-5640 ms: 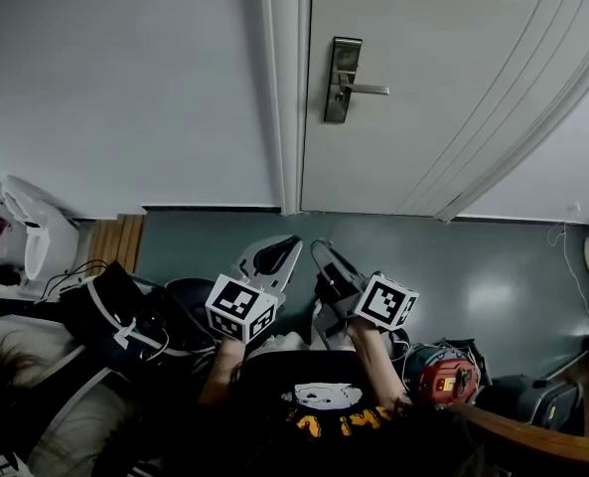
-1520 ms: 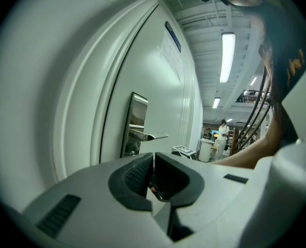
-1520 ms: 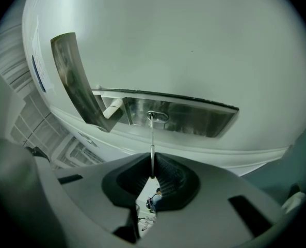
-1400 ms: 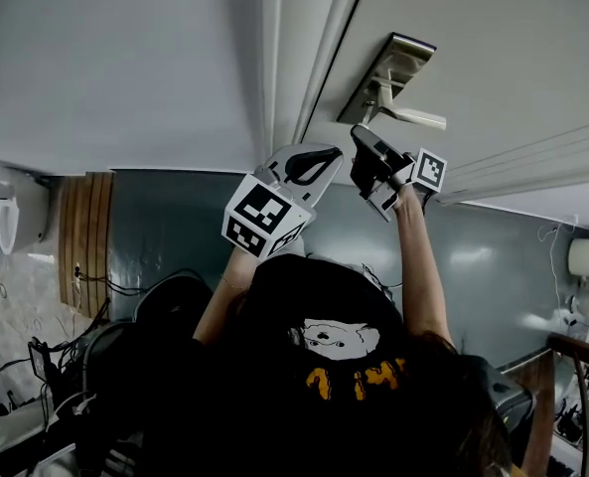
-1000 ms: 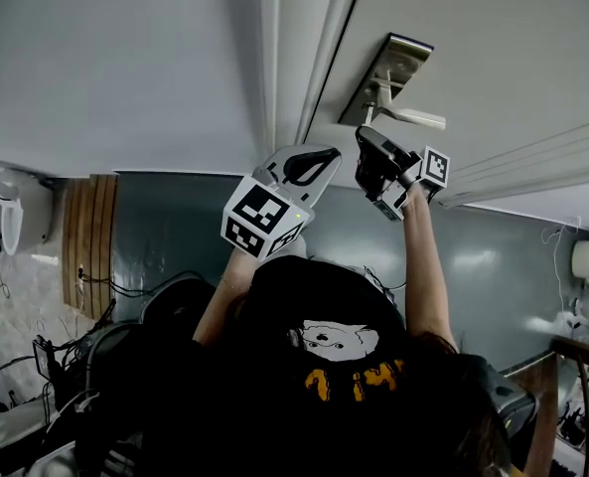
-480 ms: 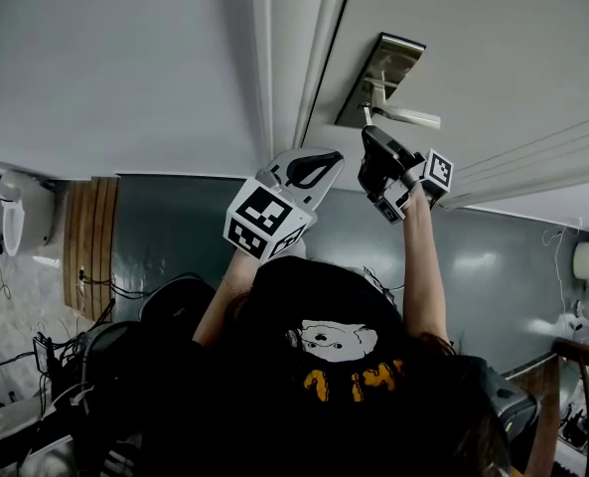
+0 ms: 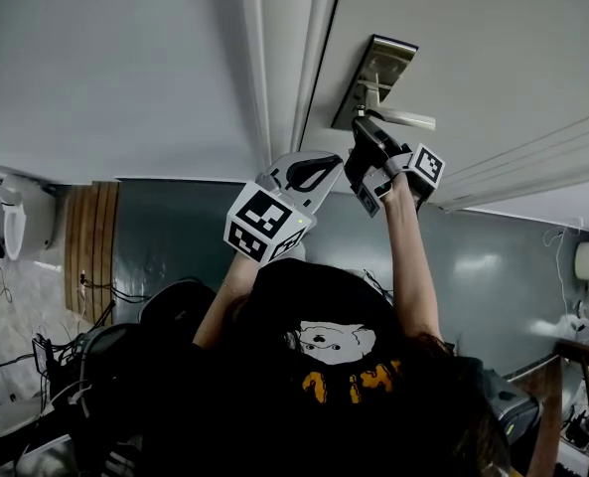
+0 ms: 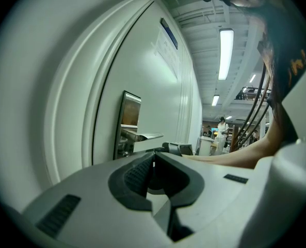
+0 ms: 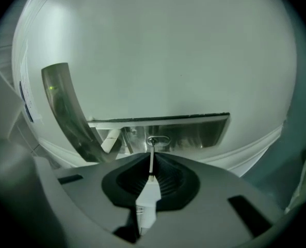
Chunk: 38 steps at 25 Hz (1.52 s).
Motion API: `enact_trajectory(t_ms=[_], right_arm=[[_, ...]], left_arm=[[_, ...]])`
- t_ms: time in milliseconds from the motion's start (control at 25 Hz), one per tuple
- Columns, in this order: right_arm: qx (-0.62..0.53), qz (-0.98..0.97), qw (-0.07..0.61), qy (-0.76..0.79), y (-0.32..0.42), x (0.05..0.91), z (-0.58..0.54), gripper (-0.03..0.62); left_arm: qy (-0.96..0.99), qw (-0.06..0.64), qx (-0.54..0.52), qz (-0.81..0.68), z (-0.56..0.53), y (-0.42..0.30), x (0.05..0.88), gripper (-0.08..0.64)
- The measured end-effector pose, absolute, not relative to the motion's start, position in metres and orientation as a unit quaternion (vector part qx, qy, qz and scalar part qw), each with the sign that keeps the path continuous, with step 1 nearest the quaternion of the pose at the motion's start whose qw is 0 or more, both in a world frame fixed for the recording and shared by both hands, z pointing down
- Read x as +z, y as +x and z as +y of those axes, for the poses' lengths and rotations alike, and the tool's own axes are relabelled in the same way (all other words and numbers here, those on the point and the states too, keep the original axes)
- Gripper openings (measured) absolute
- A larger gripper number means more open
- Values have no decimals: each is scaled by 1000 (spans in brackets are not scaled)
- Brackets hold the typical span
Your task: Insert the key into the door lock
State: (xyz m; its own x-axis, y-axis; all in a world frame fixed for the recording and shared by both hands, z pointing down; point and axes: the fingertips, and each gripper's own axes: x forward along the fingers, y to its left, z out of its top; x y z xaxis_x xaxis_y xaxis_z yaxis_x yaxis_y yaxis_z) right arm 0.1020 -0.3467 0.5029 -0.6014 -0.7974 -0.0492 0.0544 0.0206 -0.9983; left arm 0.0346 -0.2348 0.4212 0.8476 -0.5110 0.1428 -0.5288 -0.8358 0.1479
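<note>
The steel lock plate (image 7: 377, 76) with its lever handle (image 7: 405, 120) sits on the white door (image 7: 493, 58). My right gripper (image 7: 362, 147) is raised to the plate, just below the lever. In the right gripper view it (image 9: 151, 161) is shut on a thin silver key (image 9: 151, 160) with a white head. The key's tip touches the oval keyhole (image 9: 158, 139) in the plate (image 9: 194, 130); how deep it sits I cannot tell. My left gripper (image 7: 309, 170) hangs beside the door frame, left of the right one. Its jaws (image 8: 153, 161) are shut with nothing between them.
The white door frame (image 7: 279, 68) and a plain wall (image 7: 115, 68) lie left of the lock. Grey floor (image 7: 175, 237) is below, with bags and cables (image 7: 36, 366) at the left and a wooden chair (image 7: 577, 396) at the right. A distant person (image 8: 222, 128) stands in a hall.
My right gripper has moved up and left with the key, from below the lever to the lock plate. The left gripper stays beside it, shut.
</note>
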Motion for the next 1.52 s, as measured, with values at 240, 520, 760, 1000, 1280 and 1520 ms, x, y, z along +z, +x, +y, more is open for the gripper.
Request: enact_trajectory(t_ms=[240, 520, 760, 1000, 1280, 1520], right_arm=[[-628, 631, 349, -291, 107, 509, -358, 21], [-622, 642, 344, -287, 102, 501, -353, 21], [-609, 660, 327, -294, 100, 499, -345, 23], [-594, 686, 293, -301, 105, 497, -318, 21], [-565, 728, 241, -305, 116, 490, -280, 21], [-552, 753, 215, -286, 121, 481, -247, 21]], left_arm=[[954, 93, 52, -281, -246, 34, 427, 17], [951, 93, 54, -290, -243, 30, 421, 17], [950, 95, 60, -292, -240, 36, 423, 16], [948, 95, 65, -298, -231, 43, 421, 17], [945, 94, 74, -305, -214, 58, 420, 17], [937, 100, 77, -327, -196, 68, 423, 17]])
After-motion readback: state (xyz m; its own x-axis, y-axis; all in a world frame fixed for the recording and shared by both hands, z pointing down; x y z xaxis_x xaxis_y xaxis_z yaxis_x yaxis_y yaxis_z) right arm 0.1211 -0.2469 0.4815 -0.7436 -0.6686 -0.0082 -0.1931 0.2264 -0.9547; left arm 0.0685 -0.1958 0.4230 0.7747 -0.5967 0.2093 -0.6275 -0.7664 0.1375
